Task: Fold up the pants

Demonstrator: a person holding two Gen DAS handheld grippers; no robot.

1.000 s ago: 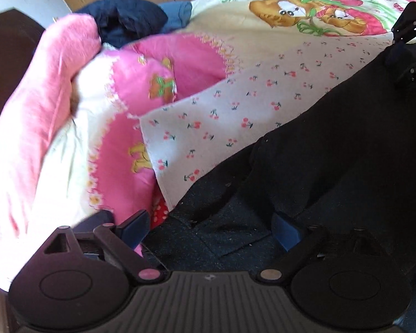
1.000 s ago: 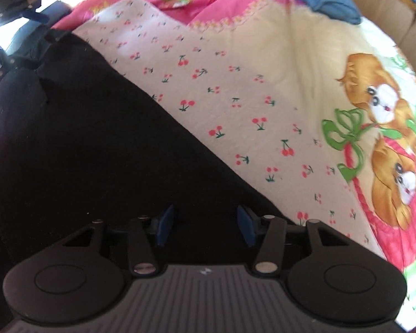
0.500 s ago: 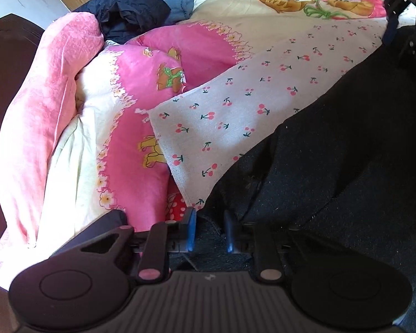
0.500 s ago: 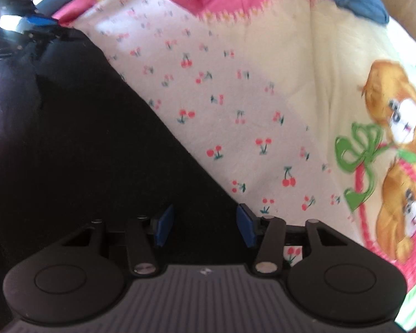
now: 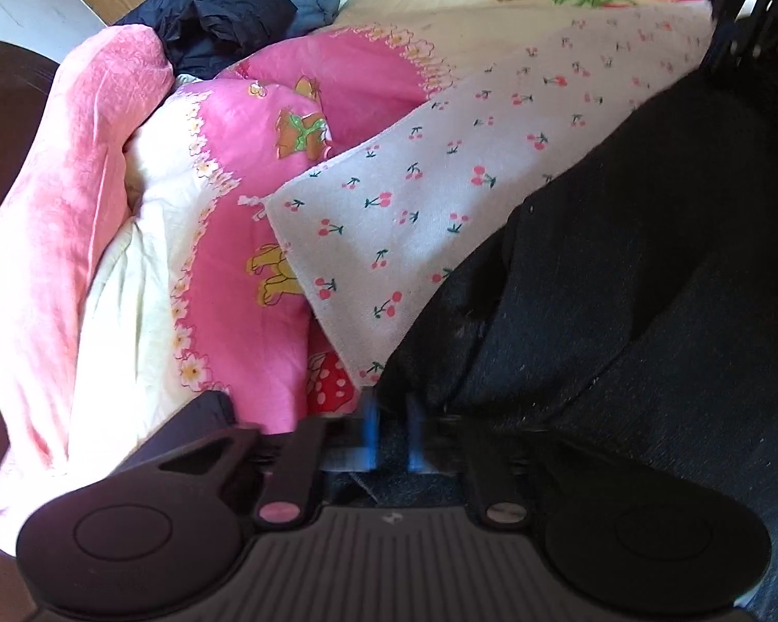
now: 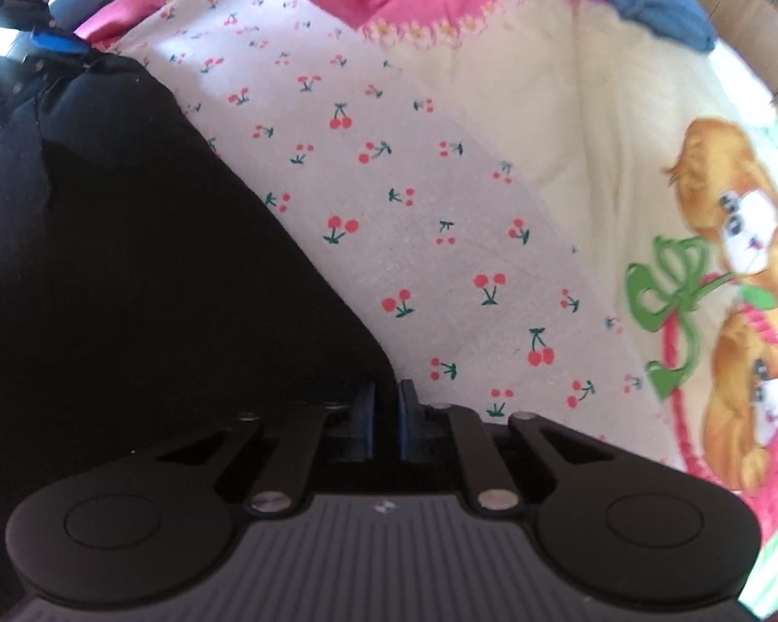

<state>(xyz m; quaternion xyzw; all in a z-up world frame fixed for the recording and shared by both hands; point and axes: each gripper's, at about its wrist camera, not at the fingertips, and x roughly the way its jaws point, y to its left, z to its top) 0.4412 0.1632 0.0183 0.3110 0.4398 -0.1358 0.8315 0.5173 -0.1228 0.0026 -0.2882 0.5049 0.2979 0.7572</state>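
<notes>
Black pants [image 5: 622, 269] lie spread over a white cherry-print cloth [image 5: 420, 192] on the bed. My left gripper [image 5: 391, 430] is shut on the pants' edge at their near left corner. My right gripper [image 6: 386, 414] is shut on the pants [image 6: 129, 259] at their right edge, next to the cherry cloth [image 6: 415, 207]. Each gripper shows in the other's view: the right one at the top right of the left wrist view [image 5: 741, 15], the left one at the top left of the right wrist view [image 6: 31, 46].
A pink and cream cartoon blanket [image 5: 233, 269] is bunched at the left, with a pink towel [image 5: 52, 197] beside it. Dark and blue clothes [image 5: 223, 20] lie at the far edge. The bear-print part of the blanket [image 6: 726, 285] lies at the right.
Both grippers closed on the pants' edge: the left went from wide open to shut, and the right shut in the last half second. Both views have shifted slightly.
</notes>
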